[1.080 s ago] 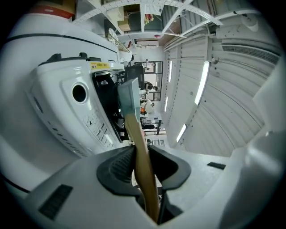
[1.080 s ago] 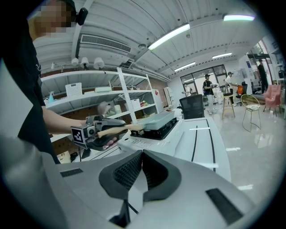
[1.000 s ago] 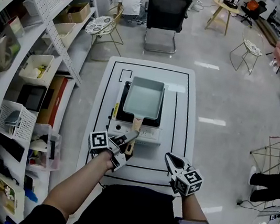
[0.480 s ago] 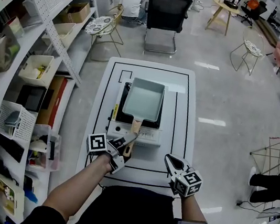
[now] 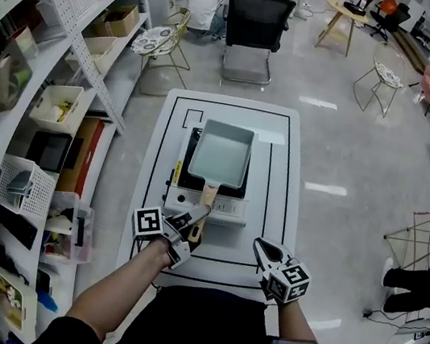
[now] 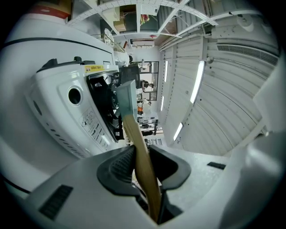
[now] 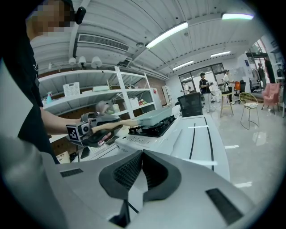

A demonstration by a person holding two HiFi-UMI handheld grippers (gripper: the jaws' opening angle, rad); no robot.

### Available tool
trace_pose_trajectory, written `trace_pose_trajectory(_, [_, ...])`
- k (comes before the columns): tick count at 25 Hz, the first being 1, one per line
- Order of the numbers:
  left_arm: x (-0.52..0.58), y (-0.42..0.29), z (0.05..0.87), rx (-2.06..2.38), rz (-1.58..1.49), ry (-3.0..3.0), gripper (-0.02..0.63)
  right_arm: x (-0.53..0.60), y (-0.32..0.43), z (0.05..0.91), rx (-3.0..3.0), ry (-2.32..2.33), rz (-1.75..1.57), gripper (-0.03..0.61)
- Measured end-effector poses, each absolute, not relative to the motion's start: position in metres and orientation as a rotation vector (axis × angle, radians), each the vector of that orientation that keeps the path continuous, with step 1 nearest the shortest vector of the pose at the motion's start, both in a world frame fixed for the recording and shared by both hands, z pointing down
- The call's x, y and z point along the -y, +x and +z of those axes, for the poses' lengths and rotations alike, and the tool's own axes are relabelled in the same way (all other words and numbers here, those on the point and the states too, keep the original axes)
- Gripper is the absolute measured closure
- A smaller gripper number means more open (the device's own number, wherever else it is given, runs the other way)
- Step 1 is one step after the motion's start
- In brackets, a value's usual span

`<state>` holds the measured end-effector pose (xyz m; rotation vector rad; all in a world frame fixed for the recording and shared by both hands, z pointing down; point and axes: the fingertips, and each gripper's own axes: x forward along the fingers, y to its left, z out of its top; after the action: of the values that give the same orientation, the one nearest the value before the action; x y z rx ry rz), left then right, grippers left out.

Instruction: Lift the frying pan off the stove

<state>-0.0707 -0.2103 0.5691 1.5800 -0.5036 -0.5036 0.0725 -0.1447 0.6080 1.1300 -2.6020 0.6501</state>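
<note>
On the far left, a curved white shelf unit (image 5: 74, 37) carries several containers. An open cardboard box (image 5: 120, 19) sits on an upper shelf, its contents hidden. Lower down, a white bin (image 5: 53, 104) holds small pale and yellow items too small to identify. Near it, a white lattice basket (image 5: 20, 182) holds a grey object.

In the centre stands a white table (image 5: 279, 178) marked with black lines. On it sits a white portable gas stove (image 5: 194, 199) with a black burner top. A rectangular pale grey-green frying pan (image 5: 221, 152) lies over the burner, and its inside shows only a bare surface. Whether it rests on the supports or is just clear of them cannot be told. Its wooden handle (image 5: 206, 198) points toward the near edge of the table.

The left gripper (image 5: 192, 222) is clamped on the near end of that handle. Its jaws are partly closed, with a ribbed pad pressing on each side of the wood.

To the right, the right gripper (image 5: 260, 248) hovers over the near part of the table, well apart from the pan. Its jaws are closed together with nothing between them.
</note>
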Motion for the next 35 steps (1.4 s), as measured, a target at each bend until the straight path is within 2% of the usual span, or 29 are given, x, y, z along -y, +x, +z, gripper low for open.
trace_pose_trajectory(21, [0.204,-0.077,0.53,0.537,-0.558,1.646,0.515,0.141,0.076,0.601,2.635,1.085,0.612,0.552])
trace_pose_trajectory(35, [0.185,-0.107,0.52,0.63,-0.644,1.635,0.515,0.135,0.072,0.593,2.662,1.002,0.601,0.552])
